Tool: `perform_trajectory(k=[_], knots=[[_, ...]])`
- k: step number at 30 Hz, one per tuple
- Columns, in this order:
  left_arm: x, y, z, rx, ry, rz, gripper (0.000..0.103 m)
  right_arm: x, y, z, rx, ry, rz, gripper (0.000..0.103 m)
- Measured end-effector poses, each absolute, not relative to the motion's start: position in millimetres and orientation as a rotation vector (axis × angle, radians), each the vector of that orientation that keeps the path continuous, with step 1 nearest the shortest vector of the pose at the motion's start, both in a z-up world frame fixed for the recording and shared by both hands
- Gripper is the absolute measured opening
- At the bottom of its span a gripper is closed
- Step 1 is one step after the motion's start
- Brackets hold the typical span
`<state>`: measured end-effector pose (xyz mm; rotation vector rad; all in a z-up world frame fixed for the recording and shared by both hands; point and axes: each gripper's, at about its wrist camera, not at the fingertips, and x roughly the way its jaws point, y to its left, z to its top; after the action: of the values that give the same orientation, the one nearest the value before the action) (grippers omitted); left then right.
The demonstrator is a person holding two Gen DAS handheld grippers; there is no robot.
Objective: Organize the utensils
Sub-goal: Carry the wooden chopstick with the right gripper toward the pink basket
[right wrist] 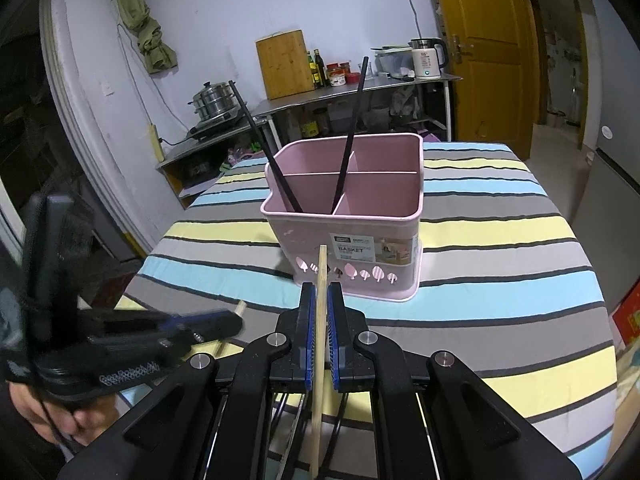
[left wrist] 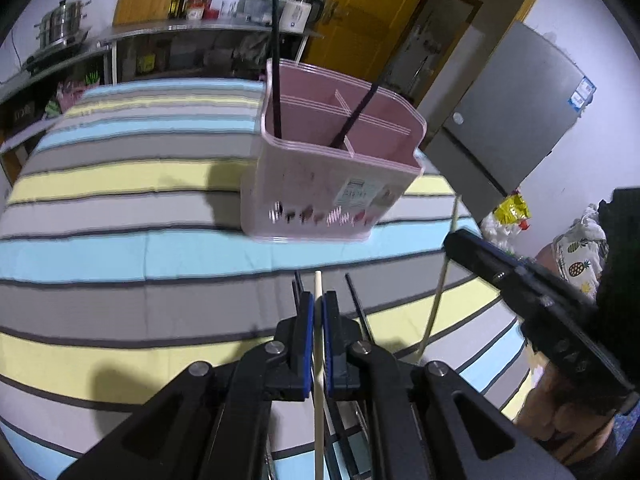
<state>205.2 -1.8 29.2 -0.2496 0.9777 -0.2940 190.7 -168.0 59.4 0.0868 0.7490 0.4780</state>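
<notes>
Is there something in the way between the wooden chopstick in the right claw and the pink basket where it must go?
Nothing visible blocks it. Between the wooden chopstick in the right claw and the pink basket lies only bare striped tablecloth.

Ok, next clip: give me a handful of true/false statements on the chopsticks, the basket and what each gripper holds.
1. Two black chopsticks stand in the pink basket. True.
2. The right gripper is open and holds nothing. False: its fingers are shut on a wooden chopstick.
3. The left gripper is shut on a light wooden chopstick. True.
4. The basket lies tipped on its side. False: it stands upright on the striped tablecloth.
5. The basket has a single undivided compartment. False: partitions split it into several sections.
</notes>
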Motion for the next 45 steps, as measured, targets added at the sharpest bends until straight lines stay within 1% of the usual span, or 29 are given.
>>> perform_trajectory(k=[6,13,17,31,36,40,45], knots=[[212,-12,-10,-0.230,1.081,-0.260,0.005,195,-164,51,0.062,0.792,0.474,0.006],[214,-12,-31,-0.208,1.122,-0.236,0.005,200,-156,19,0.046,0.898,0.485,0.006],[212,-9,-38,-0.208,1.132,-0.238,0.005,200,-155,8,0.046,0.924,0.490,0.006],[234,-23,-34,-0.091,1.166,-0.257,0.005,202,-148,3,0.038,0.935,0.490,0.006],[233,-19,-29,-0.104,1.151,-0.263,0.005,200,-149,9,0.034,0.923,0.494,0.006],[232,-13,-12,-0.149,1.110,-0.281,0.005,198,-152,13,0.040,0.912,0.493,0.006],[232,-5,23,-0.172,1.044,-0.304,0.005,198,-154,19,0.047,0.898,0.492,0.006]])
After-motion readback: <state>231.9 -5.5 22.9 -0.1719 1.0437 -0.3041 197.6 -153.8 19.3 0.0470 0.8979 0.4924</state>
